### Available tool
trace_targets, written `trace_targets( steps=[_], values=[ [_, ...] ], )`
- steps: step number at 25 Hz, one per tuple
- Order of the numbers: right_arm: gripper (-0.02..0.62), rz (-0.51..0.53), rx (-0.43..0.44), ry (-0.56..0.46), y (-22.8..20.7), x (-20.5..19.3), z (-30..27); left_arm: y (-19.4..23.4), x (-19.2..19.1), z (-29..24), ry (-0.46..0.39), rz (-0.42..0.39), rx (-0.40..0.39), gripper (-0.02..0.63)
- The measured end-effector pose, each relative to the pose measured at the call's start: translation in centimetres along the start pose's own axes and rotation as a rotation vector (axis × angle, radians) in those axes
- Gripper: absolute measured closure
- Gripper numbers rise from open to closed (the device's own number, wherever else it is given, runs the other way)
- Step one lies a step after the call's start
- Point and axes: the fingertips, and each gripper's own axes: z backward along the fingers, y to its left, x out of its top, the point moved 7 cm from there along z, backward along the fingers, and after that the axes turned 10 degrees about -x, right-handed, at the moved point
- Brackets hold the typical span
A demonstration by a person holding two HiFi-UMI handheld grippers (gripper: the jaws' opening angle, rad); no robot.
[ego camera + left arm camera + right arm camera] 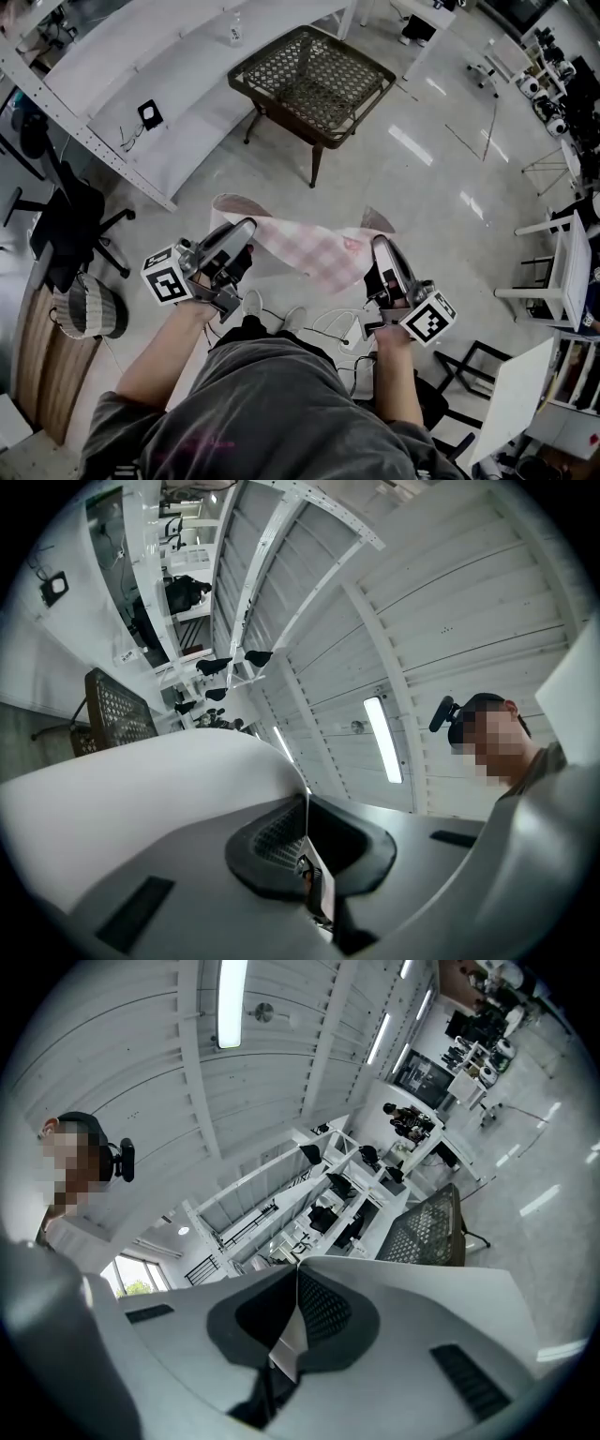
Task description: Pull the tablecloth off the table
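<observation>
The pink checked tablecloth (314,246) hangs in the air between my two grippers, clear of the dark wicker table (314,75), whose top is bare. My left gripper (246,227) is shut on the cloth's left end and my right gripper (380,244) on its right end. In the left gripper view the jaws are pressed together with a thin strip of cloth (319,878) between them, and the table (112,710) shows far left. The right gripper view has cloth (289,1340) pinched in shut jaws, with the table (427,1227) at right.
A long white counter (141,84) with a bottle (234,30) runs along the upper left. A black office chair (70,220) and a woven basket (89,309) stand at left. White tables (562,272) stand at right. Cables (328,328) lie on the glossy floor by my feet.
</observation>
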Motion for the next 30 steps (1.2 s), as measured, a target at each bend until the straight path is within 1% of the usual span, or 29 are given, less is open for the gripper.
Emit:
trace_targets(
  steps=[3,8,17,23,27,30],
  values=[
    [0.591,-0.001,0.0,0.004,-0.02,0.01,-0.09,0.06,-0.09,0.08,-0.003,0.001,0.004,0.606],
    [0.591,0.001,0.007,0.01,-0.13,0.12,-0.27,0.12,-0.04,0.11,-0.012,-0.026,0.013,0.606],
    [0.591,0.007,0.021,0.011,-0.33,0.29,-0.5,-0.02,-0.12,0.12,-0.018,-0.048,0.019,0.606],
    [0.591,0.012,0.04,0.009,-0.19,0.35,-0.66,-0.01,-0.2,0.19,-0.021,-0.052,0.02,0.606],
    [0.591,0.012,0.025,0.012,-0.43,0.37,-0.64,0.02,-0.23,0.18,-0.023,-0.05,0.021,0.606],
    [0.591,0.011,0.05,0.013,-0.25,0.43,-0.89,0.16,-0.23,0.16,-0.022,-0.049,0.024,0.606]
  ],
)
